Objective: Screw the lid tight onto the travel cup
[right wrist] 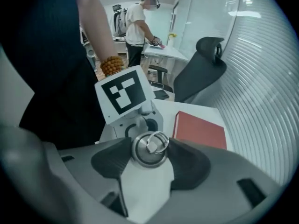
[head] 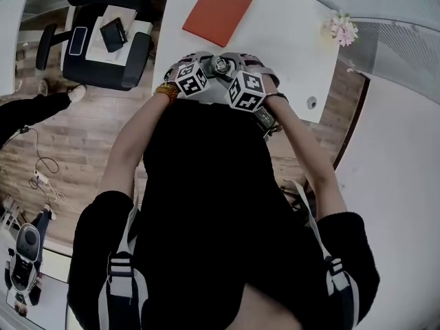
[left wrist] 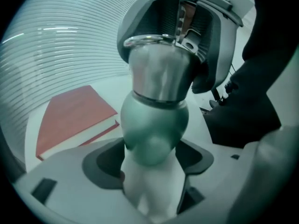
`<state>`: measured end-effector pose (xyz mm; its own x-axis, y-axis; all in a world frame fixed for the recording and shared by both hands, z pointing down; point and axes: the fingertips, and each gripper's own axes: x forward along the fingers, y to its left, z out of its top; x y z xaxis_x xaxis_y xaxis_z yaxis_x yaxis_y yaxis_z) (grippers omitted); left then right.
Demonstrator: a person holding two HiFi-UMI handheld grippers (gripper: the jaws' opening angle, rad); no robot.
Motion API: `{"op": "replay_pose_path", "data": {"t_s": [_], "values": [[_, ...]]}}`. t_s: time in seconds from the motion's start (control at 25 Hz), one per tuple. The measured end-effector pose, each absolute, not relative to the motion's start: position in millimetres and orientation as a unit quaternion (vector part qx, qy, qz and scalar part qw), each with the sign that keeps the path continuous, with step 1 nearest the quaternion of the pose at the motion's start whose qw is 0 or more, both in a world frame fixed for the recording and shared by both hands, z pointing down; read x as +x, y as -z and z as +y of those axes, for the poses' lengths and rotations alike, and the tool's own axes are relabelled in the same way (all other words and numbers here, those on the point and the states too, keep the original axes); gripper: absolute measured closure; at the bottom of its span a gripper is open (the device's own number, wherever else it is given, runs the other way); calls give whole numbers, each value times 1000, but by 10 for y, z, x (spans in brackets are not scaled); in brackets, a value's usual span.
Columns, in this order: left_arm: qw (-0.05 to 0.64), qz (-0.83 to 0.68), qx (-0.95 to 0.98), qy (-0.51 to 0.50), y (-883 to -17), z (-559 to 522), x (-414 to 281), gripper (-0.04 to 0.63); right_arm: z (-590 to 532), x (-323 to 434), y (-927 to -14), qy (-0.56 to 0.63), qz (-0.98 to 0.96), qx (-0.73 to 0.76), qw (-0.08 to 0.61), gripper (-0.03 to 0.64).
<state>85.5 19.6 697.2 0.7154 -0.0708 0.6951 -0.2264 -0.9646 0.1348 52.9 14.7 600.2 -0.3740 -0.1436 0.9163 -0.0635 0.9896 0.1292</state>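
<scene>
In the left gripper view the travel cup [left wrist: 156,125] stands upright between my left gripper's [left wrist: 152,164] jaws, green-bodied below a steel lid [left wrist: 161,73]; the pads press its lower body. My right gripper [right wrist: 149,150] comes from above, its dark pads closed on either side of the round steel lid [right wrist: 145,154], whose wire ring lies on top. From the head view both grippers meet over the table's near edge: the left gripper [head: 206,71], the right gripper [head: 232,71], and the lid [head: 221,65] between their marker cubes. The cup's body is hidden there.
A red book [head: 218,11] lies on the white table [head: 289,40] beyond the grippers. Small flowers [head: 342,27] stand at the table's right corner. A black office chair [head: 103,47] with items on its seat is to the left. Another person [right wrist: 138,24] works at a far desk.
</scene>
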Motion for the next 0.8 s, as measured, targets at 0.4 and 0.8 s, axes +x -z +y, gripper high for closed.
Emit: {"op": "replay_pose_path", "data": {"t_s": [0.4,0.8], "values": [[73,22,916,-393,-6988,199,829,249,262,514,-6009,203,-806,-88,549,365],[95,-72,924,-363,-7013,209,832,249,75,555,-5844,-151,-850,195,466,301]]}}
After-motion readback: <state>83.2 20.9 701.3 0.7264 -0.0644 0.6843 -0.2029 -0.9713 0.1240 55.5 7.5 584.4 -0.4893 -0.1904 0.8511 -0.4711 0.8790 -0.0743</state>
